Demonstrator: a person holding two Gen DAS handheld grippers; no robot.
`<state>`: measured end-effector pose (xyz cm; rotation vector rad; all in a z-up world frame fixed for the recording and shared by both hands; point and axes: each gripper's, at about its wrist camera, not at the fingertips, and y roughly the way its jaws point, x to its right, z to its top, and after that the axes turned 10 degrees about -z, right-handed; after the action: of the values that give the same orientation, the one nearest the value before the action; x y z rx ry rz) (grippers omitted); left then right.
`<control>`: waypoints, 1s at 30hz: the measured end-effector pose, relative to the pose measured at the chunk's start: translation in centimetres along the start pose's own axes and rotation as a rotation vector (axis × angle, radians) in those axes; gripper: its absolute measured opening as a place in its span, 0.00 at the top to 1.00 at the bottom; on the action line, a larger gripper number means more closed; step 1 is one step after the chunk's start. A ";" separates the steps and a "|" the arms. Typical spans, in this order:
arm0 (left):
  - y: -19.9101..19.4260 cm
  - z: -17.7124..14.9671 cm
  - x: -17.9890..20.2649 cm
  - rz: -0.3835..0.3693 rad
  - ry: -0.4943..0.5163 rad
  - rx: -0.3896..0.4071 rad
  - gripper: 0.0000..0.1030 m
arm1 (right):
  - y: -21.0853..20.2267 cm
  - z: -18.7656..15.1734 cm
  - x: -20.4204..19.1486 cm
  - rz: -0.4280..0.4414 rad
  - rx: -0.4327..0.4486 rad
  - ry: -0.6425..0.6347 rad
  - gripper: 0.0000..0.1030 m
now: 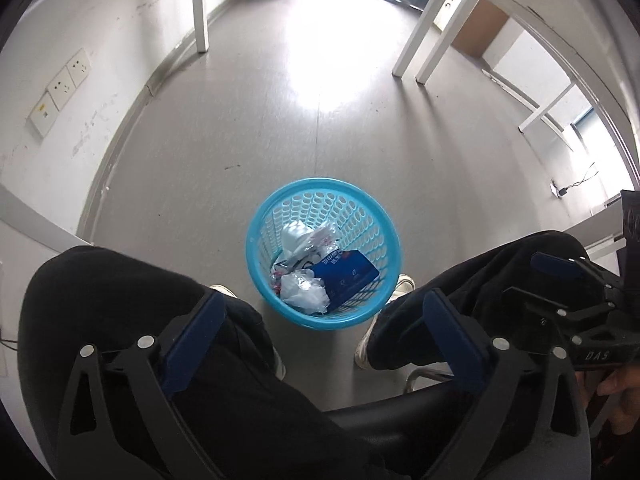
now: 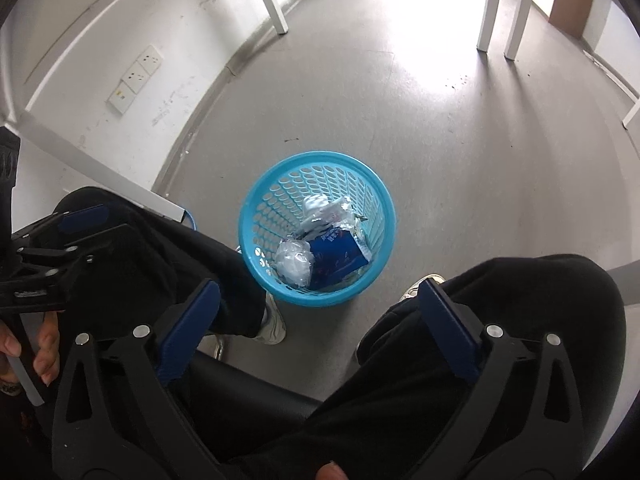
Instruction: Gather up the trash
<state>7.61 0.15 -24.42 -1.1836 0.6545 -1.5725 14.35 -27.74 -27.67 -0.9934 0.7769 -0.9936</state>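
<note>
1. Task items: the round light-blue perforated plastic basket [image 1: 323,254] stands on the grey floor [image 1: 280,120] between your feet. In it lie a dark-blue printed carton [image 1: 347,276], a crumpled clear plastic bag [image 1: 304,290] and white wrappers higher up. All of it sits below the rim.

2. Step in hand, as judged: a drop into the basket looks complete and both tools are clear of it. Check the floor around the basket and under the white bench legs [image 1: 416,52] for stray pieces before you reach again. None shows in either view.

3. For the next pick, come down from above with the jaws wide, centre the piece between the blue pads, then close. Soft film slips, so take it by its bulk, not an edge.

4. Release low over the basket mouth; the basket is light and may tip if a finger knocks its rim.

5. Left hand-held gripper [image 1: 328,330]: jaws fully spread, nothing between the pads, touching nothing; it hangs over your black-trousered knees.

6. Right hand-held gripper [image 2: 320,328]: the same, wide apart and empty, above the basket's near rim.
</note>
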 end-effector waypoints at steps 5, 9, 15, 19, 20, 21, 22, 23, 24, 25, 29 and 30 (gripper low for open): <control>0.4 -0.1 0.6 0.017 0.034 -0.030 0.05 | -0.7 -0.4 0.0 0.011 0.020 0.005 0.08; 0.6 0.0 1.0 0.005 0.064 -0.032 0.05 | -0.5 -0.2 0.0 0.027 0.018 0.003 0.08; 0.7 0.0 0.9 0.005 0.056 -0.042 0.05 | -0.1 -0.2 0.2 0.055 0.008 0.028 0.08; 0.9 0.1 0.8 -0.005 0.050 -0.043 0.05 | 0.1 -0.1 -0.1 0.055 0.002 0.027 0.08; 1.0 0.1 0.8 -0.005 0.047 -0.046 0.05 | 0.1 -0.1 0.0 0.056 -0.002 0.029 0.08; 1.1 0.1 0.8 -0.003 0.043 -0.050 0.05 | 0.2 -0.1 0.0 0.057 -0.005 0.030 0.08; 1.2 0.2 0.6 -0.001 0.036 -0.054 0.05 | 0.2 -0.1 0.2 0.060 -0.006 0.031 0.08; 1.3 0.2 0.5 0.001 0.027 -0.057 0.05 | 0.2 -0.1 0.2 0.060 -0.006 0.031 0.08; 1.3 0.3 0.4 -0.002 0.021 -0.059 0.05 | 0.2 -0.1 0.1 0.061 -0.005 0.031 0.08; 1.3 0.4 0.3 -0.006 0.016 -0.059 0.05 | 0.3 -0.2 0.0 0.062 -0.005 0.030 0.08; 1.2 0.4 0.3 -0.009 0.021 -0.053 0.05 | 0.5 -0.3 -0.2 0.065 -0.008 0.025 0.08; 1.2 0.5 0.4 -0.008 0.023 -0.053 0.05 | 0.6 -0.3 -0.1 0.067 -0.010 0.025 0.08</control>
<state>8.52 -0.54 -25.19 -1.2099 0.7105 -1.5859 14.19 -27.64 -28.32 -0.9596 0.8316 -0.9467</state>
